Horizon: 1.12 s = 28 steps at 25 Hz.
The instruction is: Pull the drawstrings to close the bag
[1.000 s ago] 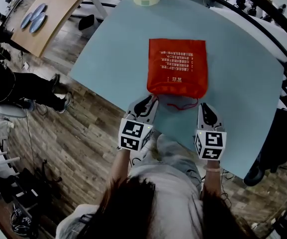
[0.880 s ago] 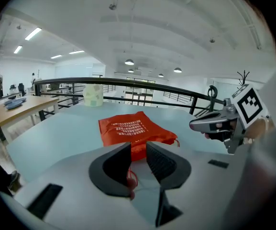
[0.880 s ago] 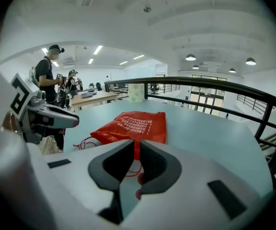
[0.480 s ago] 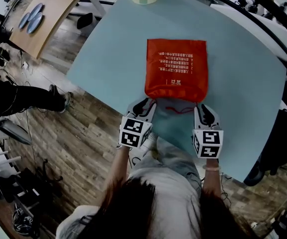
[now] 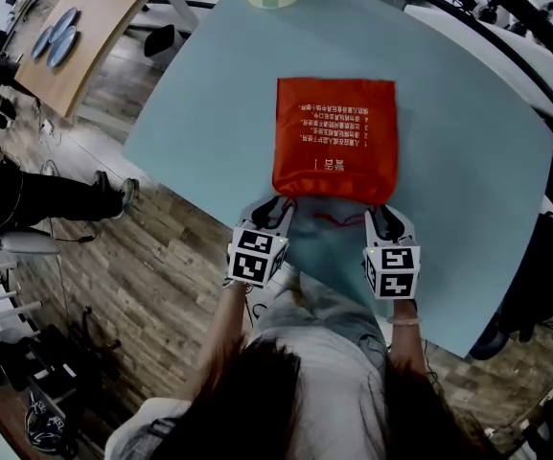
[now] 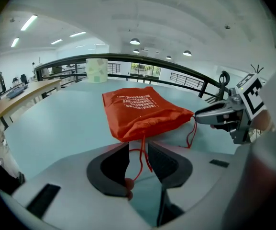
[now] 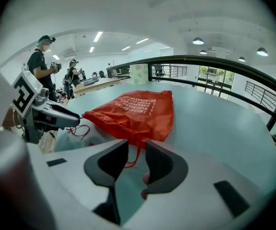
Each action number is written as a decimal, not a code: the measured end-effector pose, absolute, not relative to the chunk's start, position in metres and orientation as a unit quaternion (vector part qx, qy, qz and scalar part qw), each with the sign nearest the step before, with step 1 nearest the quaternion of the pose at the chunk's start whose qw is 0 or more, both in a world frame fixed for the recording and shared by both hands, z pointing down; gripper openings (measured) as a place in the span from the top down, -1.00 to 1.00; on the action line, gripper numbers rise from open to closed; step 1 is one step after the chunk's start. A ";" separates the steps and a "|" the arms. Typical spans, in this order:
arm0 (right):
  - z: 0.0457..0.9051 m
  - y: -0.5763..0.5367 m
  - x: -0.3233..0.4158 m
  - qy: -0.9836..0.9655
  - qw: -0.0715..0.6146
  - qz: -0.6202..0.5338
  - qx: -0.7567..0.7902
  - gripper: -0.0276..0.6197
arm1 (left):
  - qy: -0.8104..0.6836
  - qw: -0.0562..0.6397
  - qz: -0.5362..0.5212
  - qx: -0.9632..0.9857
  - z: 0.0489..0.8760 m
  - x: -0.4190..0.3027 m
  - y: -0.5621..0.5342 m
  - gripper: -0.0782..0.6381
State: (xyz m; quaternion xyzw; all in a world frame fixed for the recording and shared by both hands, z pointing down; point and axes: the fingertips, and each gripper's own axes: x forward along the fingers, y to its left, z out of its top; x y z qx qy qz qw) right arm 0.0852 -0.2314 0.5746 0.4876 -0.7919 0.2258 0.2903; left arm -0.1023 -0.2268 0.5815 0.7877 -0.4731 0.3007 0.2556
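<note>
One orange bag [image 5: 334,166], white print [image 5: 338,123], red drawstrings [image 6: 142,151] trailing loose

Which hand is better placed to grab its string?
Probably left, narrowly: the left claw, jaws just opening, has its string deep between them; at the right claw the loop reaches less far in.

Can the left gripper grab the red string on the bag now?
Probably yes. The fingers of the left gripper have just been opening, and the red string from the bag runs between them, with nothing in the way.
</note>
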 end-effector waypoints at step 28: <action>0.607 -0.236 0.091 -0.792 0.306 0.254 0.463 0.83 | -0.496 0.261 0.307 0.769 0.597 -0.103 -0.233 0.73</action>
